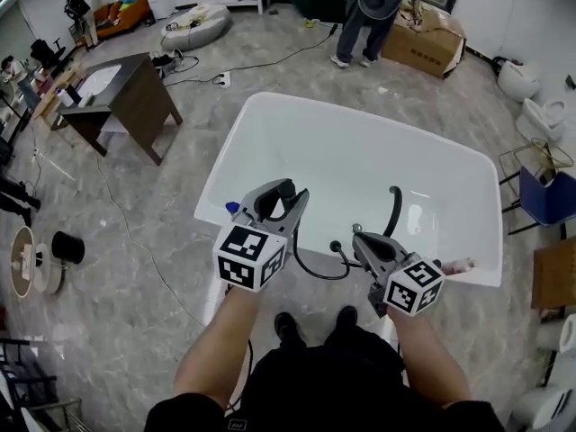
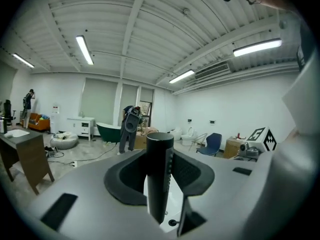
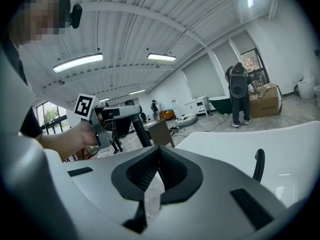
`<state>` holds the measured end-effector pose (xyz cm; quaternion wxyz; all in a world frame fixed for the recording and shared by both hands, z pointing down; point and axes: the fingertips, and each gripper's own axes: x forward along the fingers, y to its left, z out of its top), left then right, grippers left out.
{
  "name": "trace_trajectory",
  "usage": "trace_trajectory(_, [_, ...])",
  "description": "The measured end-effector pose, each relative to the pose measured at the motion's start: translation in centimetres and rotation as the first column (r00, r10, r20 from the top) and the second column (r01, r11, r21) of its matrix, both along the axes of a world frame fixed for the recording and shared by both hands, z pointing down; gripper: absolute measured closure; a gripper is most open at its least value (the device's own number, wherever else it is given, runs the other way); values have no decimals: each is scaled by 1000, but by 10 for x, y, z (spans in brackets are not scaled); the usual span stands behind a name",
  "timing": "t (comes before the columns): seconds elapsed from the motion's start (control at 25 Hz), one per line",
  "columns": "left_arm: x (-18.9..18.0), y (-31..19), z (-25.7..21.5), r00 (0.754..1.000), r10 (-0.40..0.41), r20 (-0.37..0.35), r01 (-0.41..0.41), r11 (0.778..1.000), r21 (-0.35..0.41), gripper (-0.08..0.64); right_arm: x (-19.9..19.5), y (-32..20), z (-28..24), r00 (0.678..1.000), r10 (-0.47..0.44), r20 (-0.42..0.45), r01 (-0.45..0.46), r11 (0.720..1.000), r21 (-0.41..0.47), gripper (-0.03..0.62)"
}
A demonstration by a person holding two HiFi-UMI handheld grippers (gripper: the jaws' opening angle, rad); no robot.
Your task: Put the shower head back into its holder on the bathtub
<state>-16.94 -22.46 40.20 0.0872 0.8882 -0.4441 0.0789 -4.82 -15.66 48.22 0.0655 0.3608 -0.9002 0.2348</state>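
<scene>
Standing upright between the pads of the left gripper [image 1: 286, 198], the black shower head [image 2: 159, 179] is held clamped above the near rim of the white bathtub [image 1: 270, 106]. Its hose [image 1: 315, 273] is looped rightward toward the rim. The right gripper [image 1: 360, 239] is closed on nothing, near the curved black spout [image 1: 393, 207].

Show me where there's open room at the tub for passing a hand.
Inside the bathtub it is bare from the far rim to the black spout. The near rim is crowded: hose, spout, the left tongs clamping the shower head, the right tongs shut.
</scene>
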Motion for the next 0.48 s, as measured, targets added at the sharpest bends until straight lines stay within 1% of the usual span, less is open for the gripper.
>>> trace_trajectory(0.12, [13, -5, -15, 997, 72, -23, -71, 997, 17, 417, 8, 12, 1, 998, 59, -11, -59, 998, -14, 575])
trace_trajectory(0.24, [35, -13, -30, 991, 134, -31, -133, 990, 40, 417, 30, 15, -2, 993, 120, -8, -120, 993, -14, 575])
trace_trajectory(0.36, [58, -21, -47, 984, 177, -33, -174, 982, 71, 417, 59, 13, -4, 983, 183, 0, -183, 983, -18, 575])
trace_trajectory(0.48, [74, -32, -65, 980, 198, -20, -195, 975, 105, 417, 80, 11, -2, 975, 224, 8, -224, 974, -24, 575])
